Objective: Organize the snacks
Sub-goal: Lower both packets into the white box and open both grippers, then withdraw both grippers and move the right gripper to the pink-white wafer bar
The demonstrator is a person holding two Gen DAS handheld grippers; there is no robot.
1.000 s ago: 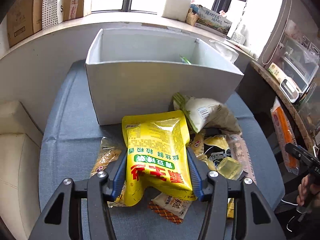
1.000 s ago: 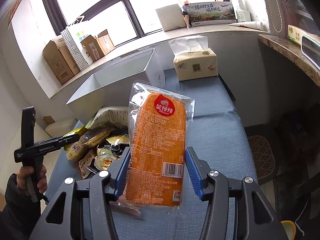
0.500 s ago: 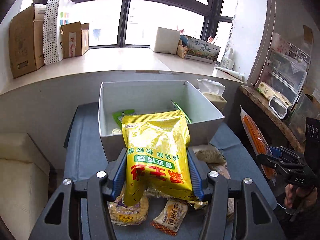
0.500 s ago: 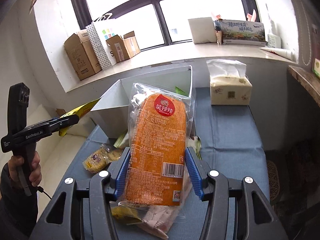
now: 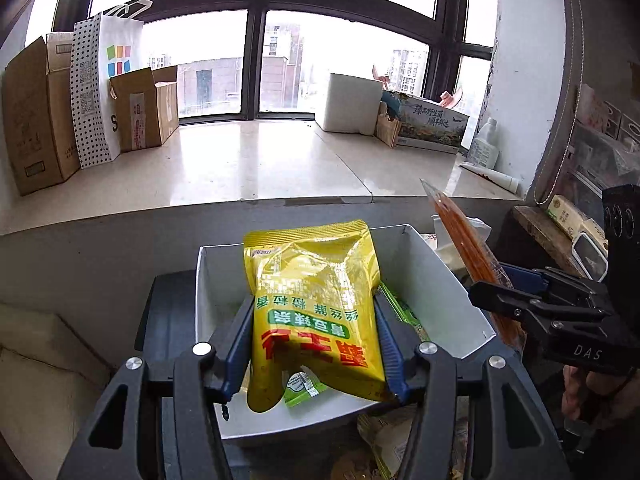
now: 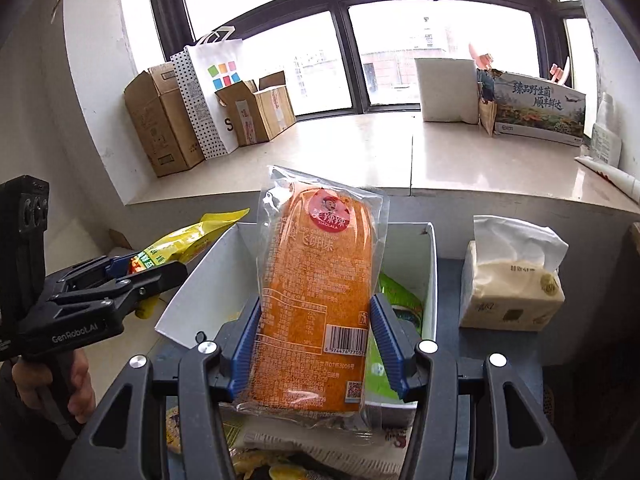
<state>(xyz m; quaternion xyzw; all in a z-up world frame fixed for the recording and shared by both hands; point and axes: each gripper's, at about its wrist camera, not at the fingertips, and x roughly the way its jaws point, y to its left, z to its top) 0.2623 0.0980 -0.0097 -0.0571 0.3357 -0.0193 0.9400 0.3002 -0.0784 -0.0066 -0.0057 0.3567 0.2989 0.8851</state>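
While both packets hang above the white bin [image 5: 440,280], the step in hand is the drop-off. The yellow snack bag [image 5: 312,304] is clamped between the blue pads of the left claw [image 5: 312,344], over the bin's near half; a small green sachet [image 5: 302,388] and other green packs already lie inside. The orange cracker packet [image 6: 316,292], in clear wrap, is pinched by the right claw [image 6: 316,344], upright over the same bin [image 6: 428,280], towards its right wall. Each claw shows in the other's view, close alongside.

Judgement for a clean drop: bring each packet's lower edge inside the rim before letting go, one hand at a time so the claws do not knock. The long orange packet could catch the wall; lay it flat. More snacks remain loose on the blue-covered counter [image 6: 480,344], beside the tissue pack [image 6: 512,296].
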